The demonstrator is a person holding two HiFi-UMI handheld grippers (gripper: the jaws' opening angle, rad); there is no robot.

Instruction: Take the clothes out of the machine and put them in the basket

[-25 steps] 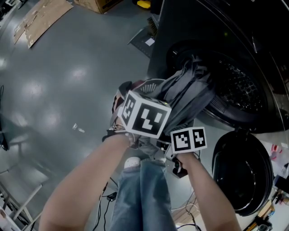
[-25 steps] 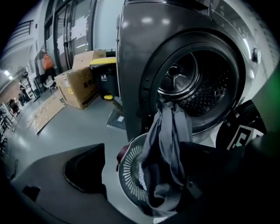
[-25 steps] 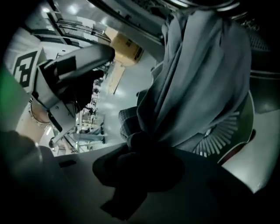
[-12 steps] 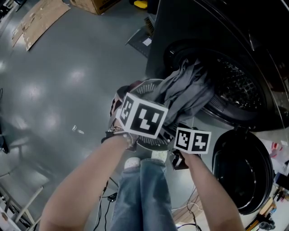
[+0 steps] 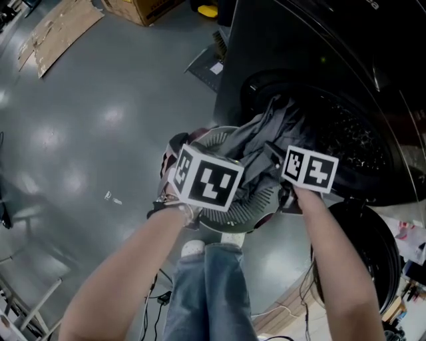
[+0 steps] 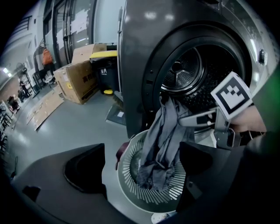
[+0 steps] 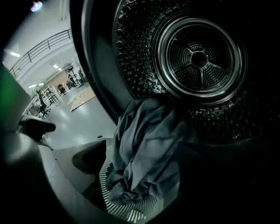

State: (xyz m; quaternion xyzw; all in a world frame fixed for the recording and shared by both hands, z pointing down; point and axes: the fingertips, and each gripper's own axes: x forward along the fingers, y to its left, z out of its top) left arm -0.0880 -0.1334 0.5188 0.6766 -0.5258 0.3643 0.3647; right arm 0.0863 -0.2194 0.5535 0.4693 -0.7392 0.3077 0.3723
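Observation:
A grey garment (image 5: 263,136) hangs out of the dark machine's drum (image 5: 349,133) and its lower end lies bunched in the white slatted basket (image 5: 256,212) on the floor in front. My left gripper (image 5: 206,183) hovers over the basket's near side, its jaws wide apart and empty, with the basket (image 6: 131,192) and garment (image 6: 164,135) below. My right gripper (image 5: 279,160) is at the drum's mouth beside the hanging cloth. Its jaws have just been opening and stand open. The garment (image 7: 144,153) hangs ahead of them, ungripped, below the drum's back wall (image 7: 199,57).
The machine's round door (image 5: 359,260) hangs open at the lower right. Cardboard boxes (image 5: 136,8) and flattened cardboard (image 5: 56,26) lie far off on the grey floor. The person's legs in jeans (image 5: 206,293) stand just behind the basket, with cables near the feet.
The right gripper has let go of the cloth bunch and swung up and right from beside the left gripper to the drum's mouth. The garment's end has dropped into the basket.

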